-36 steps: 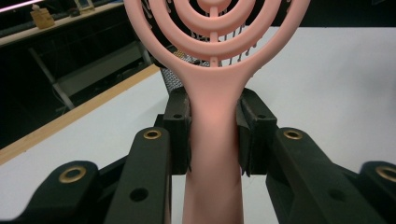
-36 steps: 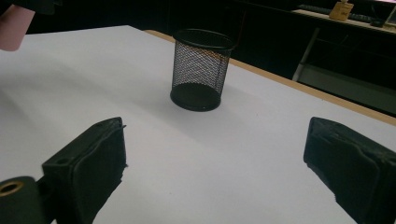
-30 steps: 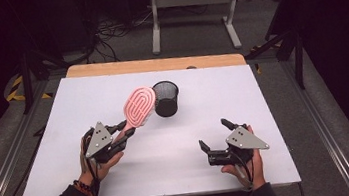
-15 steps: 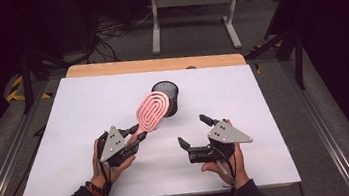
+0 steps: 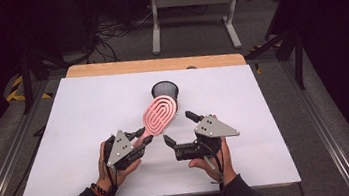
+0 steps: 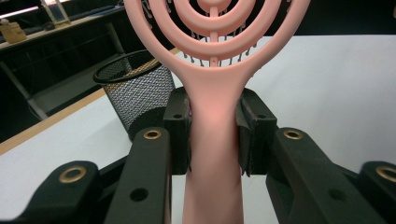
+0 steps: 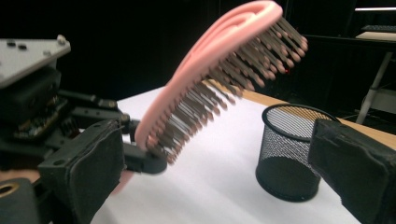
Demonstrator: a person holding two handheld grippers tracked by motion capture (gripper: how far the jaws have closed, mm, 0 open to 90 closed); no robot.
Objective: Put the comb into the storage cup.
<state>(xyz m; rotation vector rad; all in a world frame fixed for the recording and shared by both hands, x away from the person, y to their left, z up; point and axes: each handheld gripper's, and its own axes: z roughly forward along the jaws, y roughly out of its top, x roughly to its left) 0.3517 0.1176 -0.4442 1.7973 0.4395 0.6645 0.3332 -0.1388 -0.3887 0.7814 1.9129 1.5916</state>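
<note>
A pink hairbrush with brown-tipped bristles is held up by its handle, its oval head tilted toward a black mesh cup. My left gripper is shut on the handle, and its pads press both sides. My right gripper stands open just right of the brush, with one jaw on each side of the space below the bristles. Nothing touches its pads. The cup stands upright just beyond.
A white board covers the table, with a wooden strip along its far edge. A metal stand and cables lie on the floor behind. The mesh cup stands close behind the brush head.
My left gripper has carried the brush rightward toward the middle. My right gripper has moved left and slightly up, ending close beside the brush.
</note>
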